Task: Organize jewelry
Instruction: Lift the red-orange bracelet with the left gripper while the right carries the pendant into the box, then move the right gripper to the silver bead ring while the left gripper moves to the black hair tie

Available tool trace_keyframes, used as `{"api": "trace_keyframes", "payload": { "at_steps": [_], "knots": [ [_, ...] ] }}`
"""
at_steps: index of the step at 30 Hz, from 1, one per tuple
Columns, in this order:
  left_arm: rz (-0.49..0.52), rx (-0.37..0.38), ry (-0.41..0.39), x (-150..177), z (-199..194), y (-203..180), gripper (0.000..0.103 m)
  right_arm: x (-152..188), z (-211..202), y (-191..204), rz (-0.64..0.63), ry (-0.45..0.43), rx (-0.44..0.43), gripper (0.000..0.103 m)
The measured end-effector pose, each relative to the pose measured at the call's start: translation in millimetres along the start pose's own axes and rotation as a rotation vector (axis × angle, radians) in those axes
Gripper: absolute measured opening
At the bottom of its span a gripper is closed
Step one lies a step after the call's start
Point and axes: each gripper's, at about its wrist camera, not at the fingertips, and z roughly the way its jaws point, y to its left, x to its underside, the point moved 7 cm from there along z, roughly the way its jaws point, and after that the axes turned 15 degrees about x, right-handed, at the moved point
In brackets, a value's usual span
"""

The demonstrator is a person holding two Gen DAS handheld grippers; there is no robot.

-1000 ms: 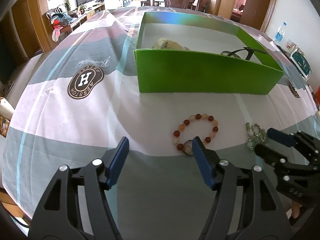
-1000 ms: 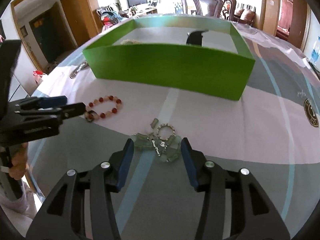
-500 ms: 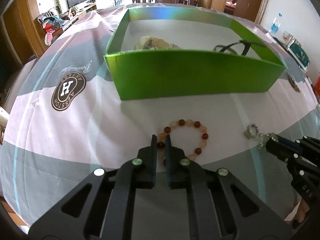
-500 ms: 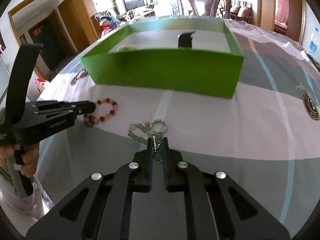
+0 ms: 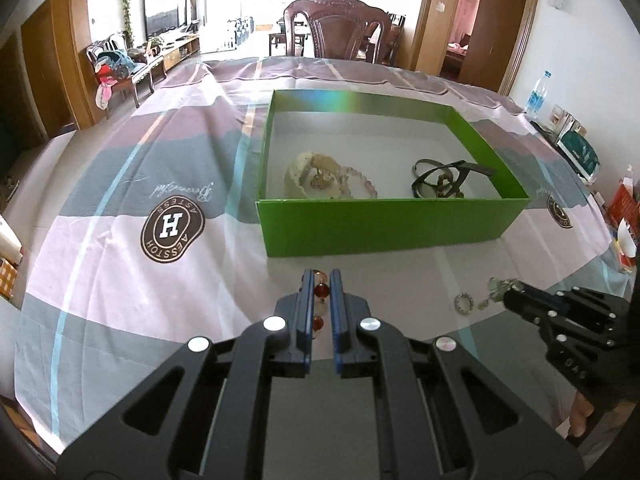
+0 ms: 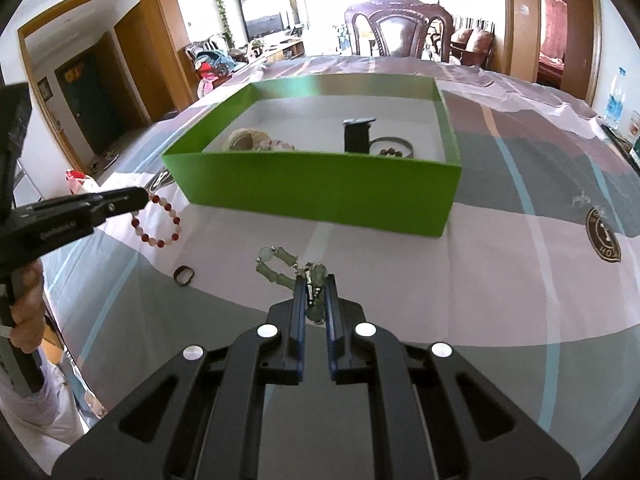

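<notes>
My left gripper is shut on a red and pale bead bracelet and holds it above the cloth; the bracelet hangs from it in the right wrist view. My right gripper is shut on a green stone bracelet with a metal chain, lifted off the cloth. The green box stands ahead with a cream piece, pale beads and a dark bracelet inside. The right gripper also shows in the left wrist view, with a small metal ring hanging.
A small dark ring lies on the striped cloth near the left gripper. A wooden chair stands behind the table. A water bottle and boxes sit at the right edge.
Both grippers, shut on their bracelets, have risen off the cloth. The bracelets now hang in the air, and the view into the box is higher.
</notes>
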Motion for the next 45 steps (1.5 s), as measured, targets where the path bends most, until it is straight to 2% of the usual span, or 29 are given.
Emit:
{"api": "trace_keyframes", "payload": {
  "at_steps": [5, 9, 13, 19, 22, 25, 28, 32, 34, 36, 37, 39, 41, 43, 45],
  "knots": [
    [-0.003, -0.007, 0.012, 8, 1, -3, 0.008, 5, 10, 4, -0.007, 0.033, 0.005, 0.009],
    [-0.001, -0.02, -0.005, 3, -5, -5, 0.008, -3, 3, 3, -0.001, 0.004, 0.026, 0.009],
    [0.049, -0.022, -0.059, -23, -18, -18, 0.008, -35, -18, -4, 0.002, -0.081, 0.066, 0.009],
    [0.081, -0.003, -0.14, -84, -27, -28, 0.008, -111, -55, -13, 0.016, -0.25, 0.096, 0.009],
    [0.075, -0.01, -0.129, -114, -9, -25, 0.008, -137, -46, -11, 0.021, -0.256, 0.087, 0.009],
    [0.043, -0.012, -0.084, -126, 23, -17, 0.008, -152, -10, 0, -0.005, -0.196, 0.086, 0.009],
    [0.014, -0.015, -0.031, -125, 56, -7, 0.008, -149, 41, 13, -0.012, -0.078, 0.065, 0.009],
    [-0.002, -0.004, 0.018, -116, 83, 0, 0.011, -142, 71, 25, -0.02, -0.039, 0.074, 0.012],
    [-0.001, -0.018, 0.029, -112, 86, 2, 0.023, -137, 68, 25, -0.021, -0.043, 0.081, 0.019],
    [0.009, -0.038, 0.017, -107, 76, 5, 0.024, -133, 49, 19, -0.018, -0.079, 0.099, 0.022],
    [0.019, -0.065, 0.006, -102, 66, 7, 0.028, -130, 40, 18, -0.019, -0.092, 0.107, 0.023],
    [0.034, -0.103, -0.008, -90, 50, 7, 0.038, -117, 13, 9, -0.021, -0.128, 0.111, 0.036],
    [0.047, -0.124, -0.02, -68, 31, 7, 0.044, -95, -8, 1, -0.024, -0.136, 0.096, 0.043],
    [0.054, -0.106, -0.012, -40, 19, 7, 0.05, -72, -13, -3, -0.041, -0.118, 0.085, 0.044],
    [0.04, -0.08, 0.013, -16, 15, 8, 0.05, -45, -7, -6, -0.051, -0.069, 0.07, 0.044]
  ]
}}
